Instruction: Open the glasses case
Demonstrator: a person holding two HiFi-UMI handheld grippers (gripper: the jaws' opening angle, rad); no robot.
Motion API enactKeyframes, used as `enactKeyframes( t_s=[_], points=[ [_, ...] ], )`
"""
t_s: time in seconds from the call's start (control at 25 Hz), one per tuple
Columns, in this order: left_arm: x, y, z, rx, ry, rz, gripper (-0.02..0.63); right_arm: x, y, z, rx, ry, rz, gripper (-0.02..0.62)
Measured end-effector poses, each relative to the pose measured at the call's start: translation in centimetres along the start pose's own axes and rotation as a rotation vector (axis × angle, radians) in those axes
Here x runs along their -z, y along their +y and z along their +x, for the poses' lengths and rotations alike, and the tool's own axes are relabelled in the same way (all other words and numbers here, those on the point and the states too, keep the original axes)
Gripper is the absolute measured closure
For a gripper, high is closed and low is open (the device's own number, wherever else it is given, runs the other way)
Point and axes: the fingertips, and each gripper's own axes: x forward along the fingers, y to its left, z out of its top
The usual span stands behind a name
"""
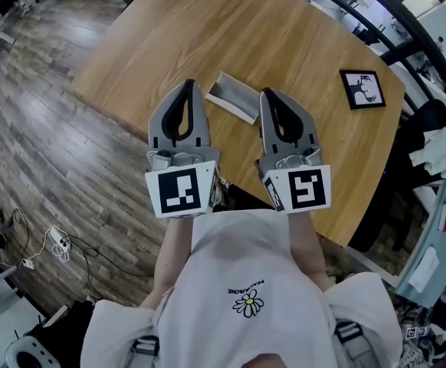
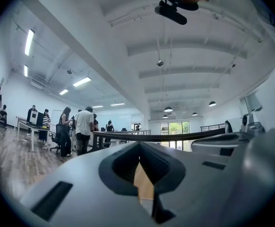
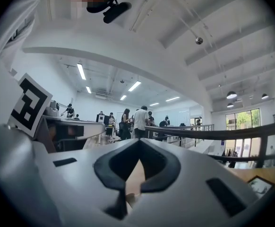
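Observation:
A flat grey glasses case [image 1: 234, 96] lies on the round wooden table [image 1: 208, 29], just beyond and between my two grippers. In the head view my left gripper [image 1: 189, 84] and right gripper [image 1: 268, 93] are held side by side, level, above the table's near edge. Both are shut with nothing between the jaws. The case's left end sits close to the left gripper's tip and its right end close to the right one's; whether they touch I cannot tell. The left gripper view [image 2: 139, 144] and the right gripper view [image 3: 139, 141] show closed jaws and look out over the room; the case is hidden there.
A small black-framed picture [image 1: 362, 89] lies on the table at the far right. Wooden floor with cables [image 1: 62, 244] spreads to the left. Several people [image 2: 83, 126] stand at desks far off. The left gripper's marker cube [image 3: 29, 105] shows beside the right gripper.

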Motion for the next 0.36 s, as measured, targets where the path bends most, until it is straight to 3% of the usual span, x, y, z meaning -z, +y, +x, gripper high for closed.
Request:
enactKeyframes(
  t_s=[0.36],
  points=[
    [-1.3, -0.5, 0.3, 0.014, -0.043, -0.009, 0.591, 0.5, 0.8, 0.0, -0.025, 0.031, -0.019, 0.589]
  ],
)
